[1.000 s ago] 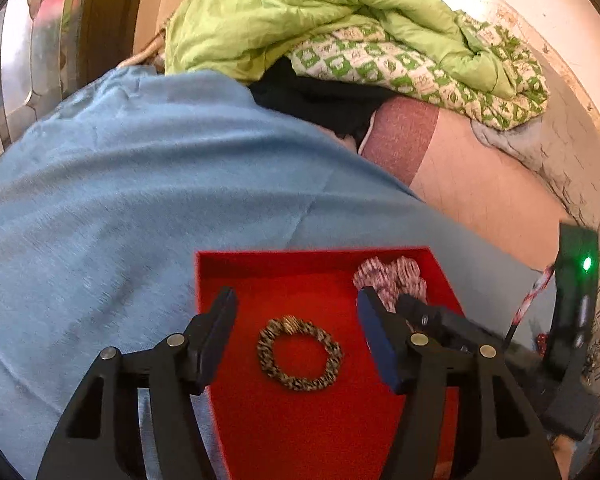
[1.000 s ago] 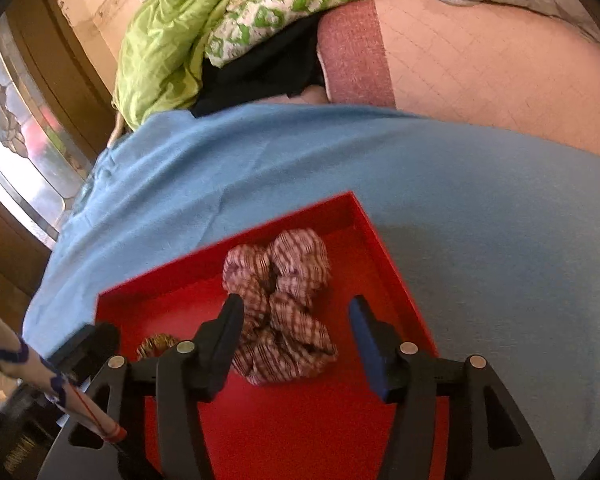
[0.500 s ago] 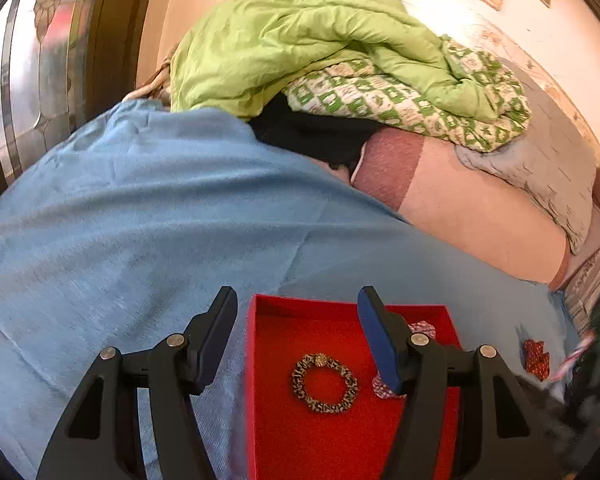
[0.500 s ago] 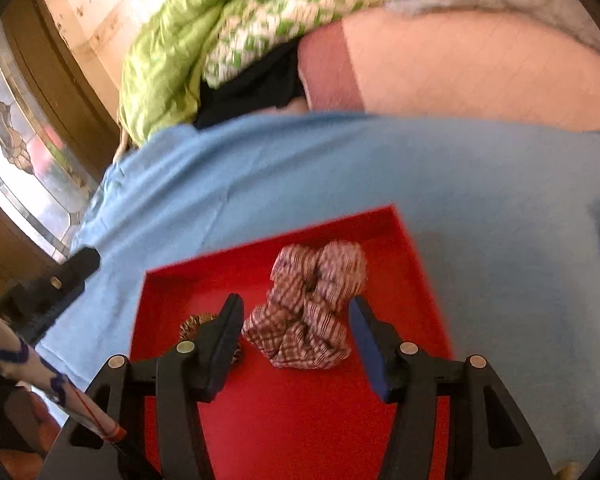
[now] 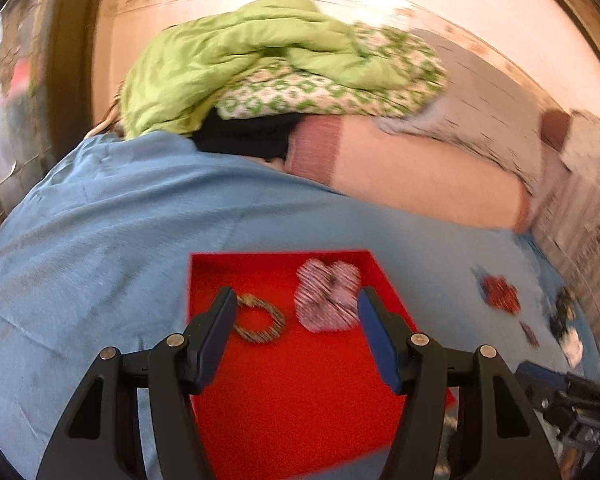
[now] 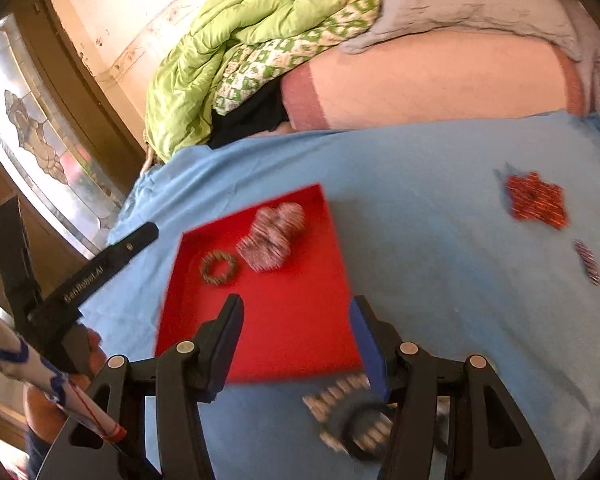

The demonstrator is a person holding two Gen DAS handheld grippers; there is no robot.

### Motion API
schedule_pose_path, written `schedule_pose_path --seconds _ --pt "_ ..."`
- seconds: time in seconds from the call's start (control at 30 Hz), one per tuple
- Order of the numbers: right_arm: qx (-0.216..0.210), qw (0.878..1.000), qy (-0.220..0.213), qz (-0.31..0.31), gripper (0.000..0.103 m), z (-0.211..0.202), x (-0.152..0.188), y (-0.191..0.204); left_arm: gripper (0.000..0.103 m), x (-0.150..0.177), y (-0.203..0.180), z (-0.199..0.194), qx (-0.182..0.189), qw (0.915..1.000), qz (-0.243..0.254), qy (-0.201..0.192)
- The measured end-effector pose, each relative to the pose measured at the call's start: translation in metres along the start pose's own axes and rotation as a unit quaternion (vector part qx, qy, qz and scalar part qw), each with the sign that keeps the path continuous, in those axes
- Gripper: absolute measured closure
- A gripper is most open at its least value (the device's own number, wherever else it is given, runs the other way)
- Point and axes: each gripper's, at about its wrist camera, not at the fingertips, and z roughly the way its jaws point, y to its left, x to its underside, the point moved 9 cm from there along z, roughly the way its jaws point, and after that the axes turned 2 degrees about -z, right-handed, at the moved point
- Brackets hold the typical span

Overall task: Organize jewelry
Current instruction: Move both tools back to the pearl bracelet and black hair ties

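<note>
Left gripper [image 5: 296, 304]: yours hangs over the red tray [image 6: 300, 320], fingers spread wide, nothing between them. The same tool shows at the far left of the right wrist view, beside the tray's left edge.

Tray on the blue blanket [image 6: 420, 200]. Inside it, toward the far end: a beaded bracelet [image 6: 219, 267] on the left, a checked scrunchie [image 6: 271, 236] just beside it on the right. The near part of the tray floor is bare.

Right gripper [image 6: 296, 308]: released too, empty, over the tray's near edge. Just below it, on the blanket outside the tray, lies a dark ring with pale pegs [image 6: 350, 412]; blurred, so what it is can't be told exactly.

Further right, well apart from the tray: a red patterned scrunchie [image 6: 536, 200] and a small striped clip [image 6: 588, 262], both loose on the blanket.

Judgement: you're between placements, two pieces in, at least three out. Next move likely calls for your right gripper to drop onto the pegged ring, close across its band, and lift it over the tray's low wall. Watch the soft blanket snagging the fingertips.
</note>
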Motion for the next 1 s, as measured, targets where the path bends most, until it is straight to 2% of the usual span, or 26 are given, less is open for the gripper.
schedule_pose_path --seconds 0.17,0.23,0.37,0.43,0.47,0.53,0.6,0.73,0.9,1.0 --pt "0.033 0.999 -0.021 0.008 0.044 -0.027 0.022 -0.044 0.037 0.047 -0.037 -0.037 0.032 0.9985 0.04 0.019" --pt "0.038 0.999 -0.028 0.023 0.044 -0.034 0.029 -0.064 0.036 0.08 -0.05 -0.047 0.053 0.9966 0.043 0.045" --pt "0.048 0.997 -0.029 0.044 0.052 -0.036 0.032 -0.091 0.036 0.134 -0.067 -0.044 0.073 0.9896 0.062 0.107" --pt "0.036 0.998 -0.026 0.051 0.055 -0.036 0.036 -0.097 0.036 0.149 -0.074 -0.039 0.076 0.986 0.079 0.126" --pt "0.029 0.998 -0.021 0.048 0.06 -0.036 0.038 -0.096 0.036 0.151 -0.075 -0.038 0.072 0.9854 0.087 0.127" --pt "0.012 0.999 -0.013 0.028 0.061 -0.033 0.043 -0.086 0.036 0.153 -0.074 -0.035 0.066 0.9852 0.093 0.128" --pt "-0.014 1.0 0.0 -0.01 0.063 -0.03 0.048 -0.067 0.036 0.148 -0.06 -0.028 0.034 0.9886 0.079 0.124" --pt "-0.056 0.995 0.041 -0.067 0.064 -0.013 0.067 -0.035 0.036 0.139 -0.033 -0.02 0.008 0.992 0.034 0.121" --pt "-0.062 0.989 0.077 -0.113 0.068 0.01 0.087 -0.011 0.036 0.137 -0.025 -0.017 0.0 0.9918 0.03 0.124" --pt "-0.036 0.986 0.089 -0.134 0.071 0.025 0.094 -0.007 0.036 0.136 -0.029 -0.017 0.01 0.9916 0.035 0.124"
